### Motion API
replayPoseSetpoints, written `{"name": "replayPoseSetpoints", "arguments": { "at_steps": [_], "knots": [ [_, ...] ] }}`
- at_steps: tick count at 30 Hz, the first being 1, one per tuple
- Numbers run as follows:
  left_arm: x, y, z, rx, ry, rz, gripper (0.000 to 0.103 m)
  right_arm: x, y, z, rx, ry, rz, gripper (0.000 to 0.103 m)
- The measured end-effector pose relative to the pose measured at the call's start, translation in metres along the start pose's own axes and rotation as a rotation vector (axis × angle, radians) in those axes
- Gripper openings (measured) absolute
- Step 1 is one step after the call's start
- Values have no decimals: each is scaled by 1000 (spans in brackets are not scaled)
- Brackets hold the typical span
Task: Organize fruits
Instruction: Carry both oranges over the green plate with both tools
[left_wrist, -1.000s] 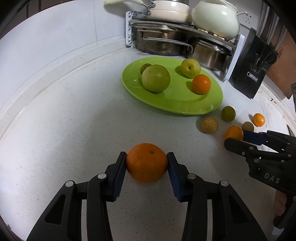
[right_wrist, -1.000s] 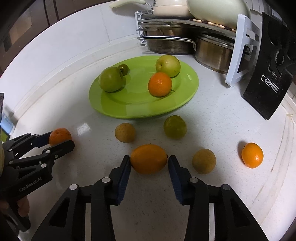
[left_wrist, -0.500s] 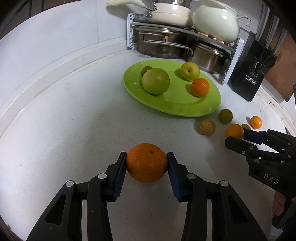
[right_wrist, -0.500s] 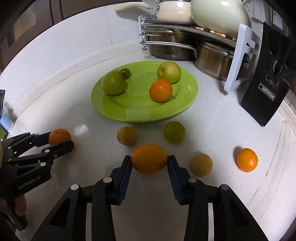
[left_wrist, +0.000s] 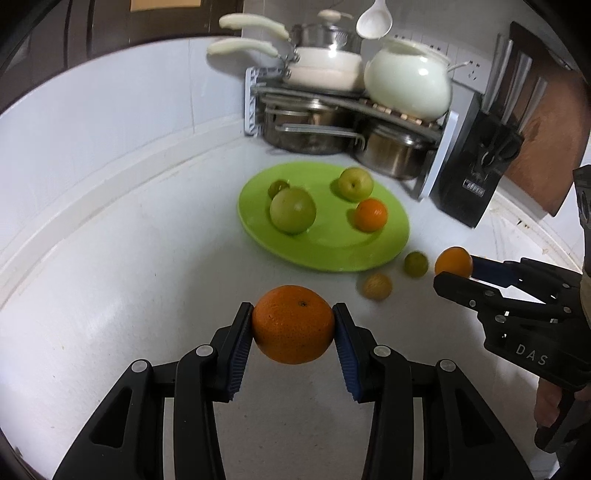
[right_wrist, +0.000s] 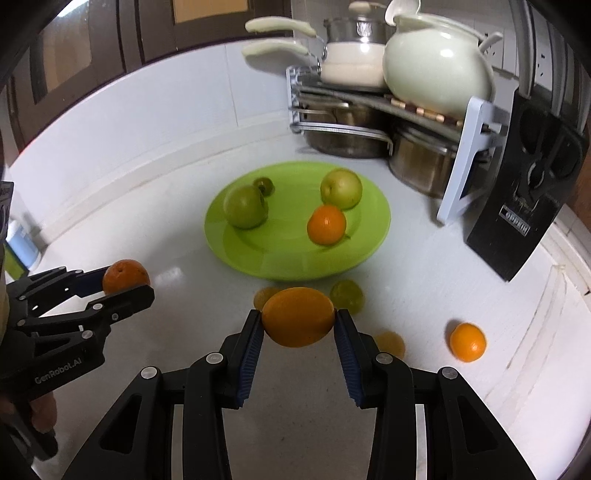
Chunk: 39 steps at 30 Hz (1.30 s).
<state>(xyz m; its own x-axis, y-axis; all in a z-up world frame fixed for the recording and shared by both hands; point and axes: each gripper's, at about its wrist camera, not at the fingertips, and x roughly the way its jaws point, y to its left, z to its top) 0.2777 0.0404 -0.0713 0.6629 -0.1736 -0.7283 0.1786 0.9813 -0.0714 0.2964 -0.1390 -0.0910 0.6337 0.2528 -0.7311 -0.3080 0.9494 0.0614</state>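
My left gripper (left_wrist: 293, 325) is shut on a round orange (left_wrist: 293, 323), held above the white counter. My right gripper (right_wrist: 298, 317) is shut on a smooth oval orange fruit (right_wrist: 298, 316), also off the counter. Each gripper shows in the other's view, at the side: the right gripper (left_wrist: 452, 267) and the left gripper (right_wrist: 127, 282). Beyond them lies a green plate (right_wrist: 295, 258) holding a large green apple (right_wrist: 245, 206), a small green fruit (right_wrist: 264, 184), a yellow-green apple (right_wrist: 340, 188) and an orange (right_wrist: 327, 224). Loose on the counter are a green fruit (right_wrist: 347, 293), two brownish fruits (left_wrist: 376, 286) and a small orange (right_wrist: 467, 341).
A rack of steel pots (left_wrist: 317, 125) with white pans and a white kettle (left_wrist: 408, 81) stands behind the plate. A black knife block (left_wrist: 480, 170) stands to the right. The counter's raised white edge (right_wrist: 561, 306) curves along the right.
Both grippers have risen with their fruit. The plate and loose fruits now sit lower and farther off in both views, and more of the pot rack shows.
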Motion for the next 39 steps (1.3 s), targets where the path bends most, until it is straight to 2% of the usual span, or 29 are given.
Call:
{"name": "replayPoseSetpoints", "arguments": {
  "at_steps": [10,19,30,39],
  "knots": [
    [-24,-12,25,35,-91,-17,42,-24,-4,21,-4,-80,8,41],
    [-21,-20,56,80,-134,-35,42,-23,-13,47,0,-104,19,41],
    [9,-21,98,109,-119,-48,42,6,-23,90,-31,-92,19,41],
    [51,-6,129,120,-66,-37,42,49,-27,124,-65,-54,15,41]
  ]
}}
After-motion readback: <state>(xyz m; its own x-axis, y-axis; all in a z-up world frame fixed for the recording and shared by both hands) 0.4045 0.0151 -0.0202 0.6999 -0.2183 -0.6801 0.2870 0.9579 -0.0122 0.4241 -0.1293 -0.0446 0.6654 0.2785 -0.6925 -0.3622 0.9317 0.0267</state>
